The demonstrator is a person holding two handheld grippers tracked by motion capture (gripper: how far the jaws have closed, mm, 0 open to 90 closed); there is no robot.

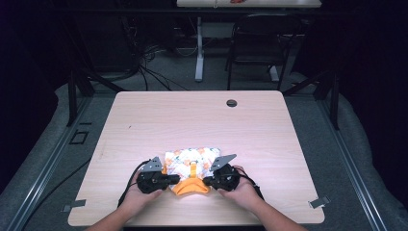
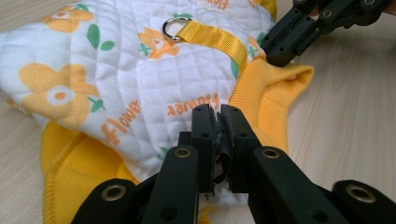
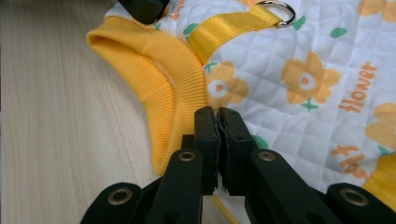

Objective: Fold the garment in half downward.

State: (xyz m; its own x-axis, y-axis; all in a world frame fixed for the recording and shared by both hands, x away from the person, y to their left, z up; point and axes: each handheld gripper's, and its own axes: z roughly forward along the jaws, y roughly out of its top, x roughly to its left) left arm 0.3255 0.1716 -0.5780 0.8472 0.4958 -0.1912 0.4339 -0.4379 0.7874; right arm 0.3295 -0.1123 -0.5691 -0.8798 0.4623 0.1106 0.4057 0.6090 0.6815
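Your one piece of clothing, a small quilted flower-print vest [image 1: 192, 161] with an orange ribbed collar [image 1: 191, 186], lies near the table's [image 1: 144, 120] front edge, roughly midway between its sides. The far half of the table and both flanks lie bare, so you have room ahead, left and right; behind the collar only a narrow strip of wood remains before the edge.

Your left gripper [image 2: 220, 122] has its jaws closed on the vest's hem, cloth pinched between the pads. Your right gripper [image 3: 218, 122] is clamped too, at the seam where collar meets quilting.

The vest's underside is hidden. One yellow strap [image 3: 229, 25], one metal ring [image 3: 280, 10].
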